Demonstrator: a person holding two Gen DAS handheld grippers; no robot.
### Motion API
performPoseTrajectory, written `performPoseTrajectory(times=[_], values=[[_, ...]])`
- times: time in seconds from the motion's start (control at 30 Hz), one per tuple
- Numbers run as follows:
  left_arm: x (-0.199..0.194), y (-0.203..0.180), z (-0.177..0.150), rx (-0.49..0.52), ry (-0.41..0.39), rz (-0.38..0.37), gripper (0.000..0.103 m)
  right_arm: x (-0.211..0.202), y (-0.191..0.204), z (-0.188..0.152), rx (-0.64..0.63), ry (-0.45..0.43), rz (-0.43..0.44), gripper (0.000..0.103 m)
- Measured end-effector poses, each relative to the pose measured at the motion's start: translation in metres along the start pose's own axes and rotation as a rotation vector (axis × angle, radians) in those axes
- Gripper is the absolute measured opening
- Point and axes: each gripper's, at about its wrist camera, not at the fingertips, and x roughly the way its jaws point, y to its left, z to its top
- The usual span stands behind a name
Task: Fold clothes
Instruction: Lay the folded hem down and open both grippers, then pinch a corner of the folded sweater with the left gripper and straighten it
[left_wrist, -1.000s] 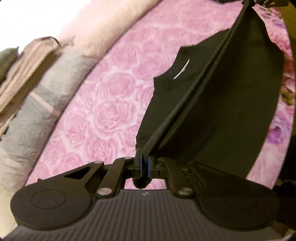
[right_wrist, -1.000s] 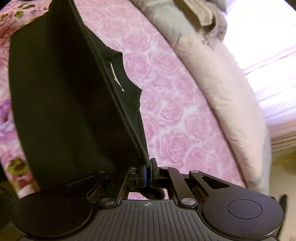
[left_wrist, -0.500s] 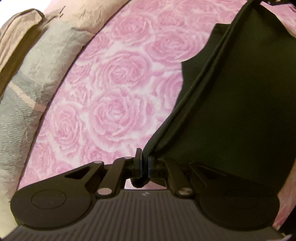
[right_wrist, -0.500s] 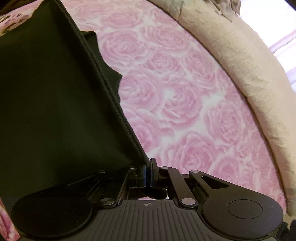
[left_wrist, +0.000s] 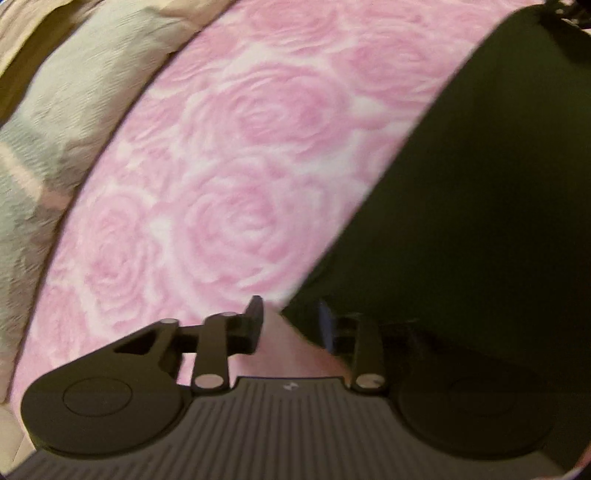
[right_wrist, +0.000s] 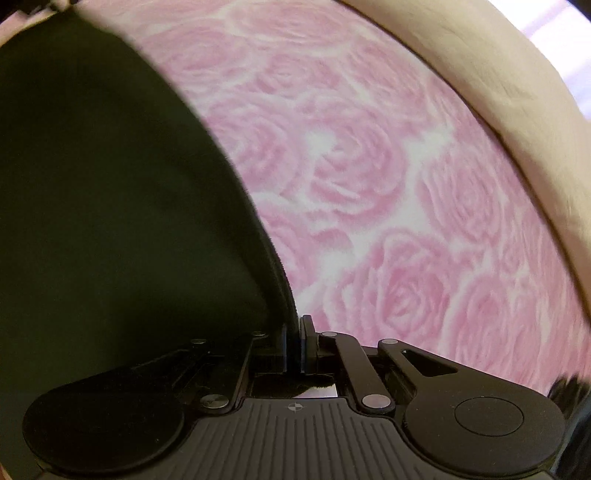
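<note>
A black garment (left_wrist: 480, 221) lies low over the pink rose-print bedspread (left_wrist: 229, 155). My left gripper (left_wrist: 290, 325) is open, its jaws apart; the garment's corner lies by the right finger, no longer pinched. My right gripper (right_wrist: 294, 343) is shut on the garment's folded edge (right_wrist: 273, 266); the black cloth (right_wrist: 110, 203) fills the left of the right wrist view, close above the bedspread (right_wrist: 369, 166).
A grey and beige blanket (left_wrist: 55, 122) is bunched along the left of the bedspread in the left wrist view. A beige bolster or rolled cover (right_wrist: 498, 74) borders the bedspread at the upper right of the right wrist view.
Both grippers have come down close to the bedspread with the garment. My left gripper has opened and let go of the garment's corner. The right gripper stays shut on the edge.
</note>
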Motion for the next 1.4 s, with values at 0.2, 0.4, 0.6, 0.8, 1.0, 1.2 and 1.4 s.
performPoseTrajectory(times=[0.2,0.4,0.6,0.8,1.0,1.2,1.4], values=[[-0.022,0.022,-0.023,-0.086,-0.015,0.038,0.031,-0.022,-0.012,0.005,0.195,-0.06,-0.141,0.097],[-0.054,0.001,-0.055,-0.166,-0.037,-0.005,0.035,-0.058,0.008,-0.001,0.342,-0.12,-0.069,0.097],[-0.088,-0.073,-0.098,-0.206,-0.09,-0.176,0.036,-0.076,0.077,-0.036,0.524,-0.148,0.137,0.097],[-0.078,-0.159,-0.141,-0.053,-0.016,-0.245,0.035,-0.075,0.136,-0.093,0.706,-0.056,0.245,0.097],[-0.085,-0.176,-0.158,-0.008,-0.048,-0.212,0.033,-0.083,0.162,-0.137,0.764,0.001,0.25,0.097],[-0.102,-0.172,-0.172,0.086,-0.065,-0.218,0.033,-0.094,0.181,-0.116,0.799,0.132,0.178,0.097],[-0.128,-0.147,-0.194,0.154,-0.129,-0.196,0.035,-0.136,0.226,-0.083,0.842,0.032,0.173,0.097]])
